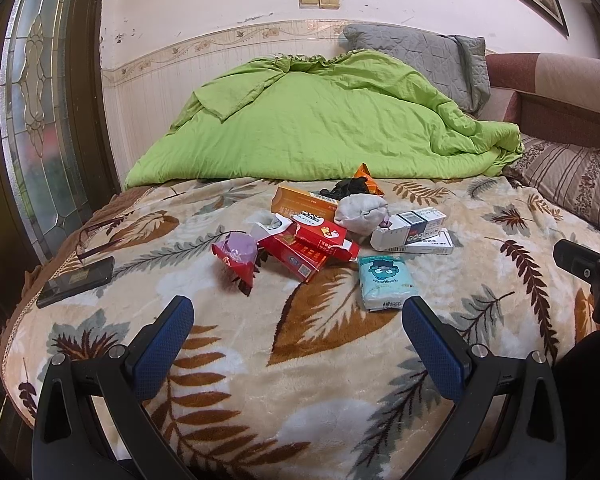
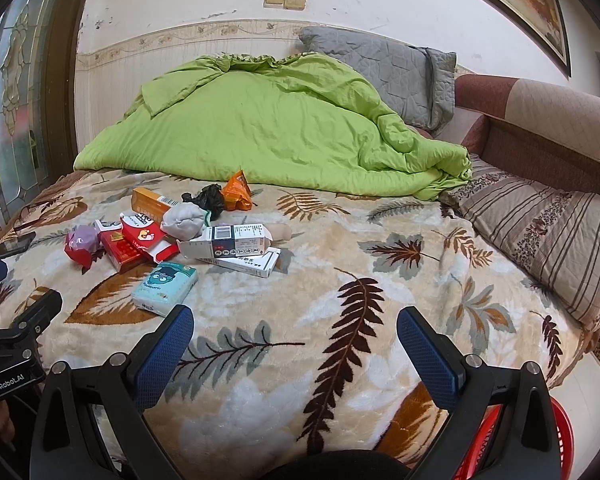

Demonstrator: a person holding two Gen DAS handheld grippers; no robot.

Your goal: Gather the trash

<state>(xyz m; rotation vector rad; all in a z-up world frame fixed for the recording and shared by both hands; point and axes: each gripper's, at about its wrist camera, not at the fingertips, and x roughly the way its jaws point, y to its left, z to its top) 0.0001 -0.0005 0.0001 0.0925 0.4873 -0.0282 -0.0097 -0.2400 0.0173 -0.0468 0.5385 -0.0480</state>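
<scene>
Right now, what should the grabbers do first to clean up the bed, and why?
Probably ease the left gripper forward to the light blue tissue pack. Both grippers are open and empty, and that pack lies nearest, flat and apart from the pile of boxes. The right gripper could wait.

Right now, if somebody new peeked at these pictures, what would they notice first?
Probably the big bright green quilt heaped at the far side of the bed. Next comes the jumble of trash in the middle of the leaf-patterned blanket: red boxes, a white box and a pale blue tissue pack. Both grippers, left and right, hang open and empty in front of it.
</scene>
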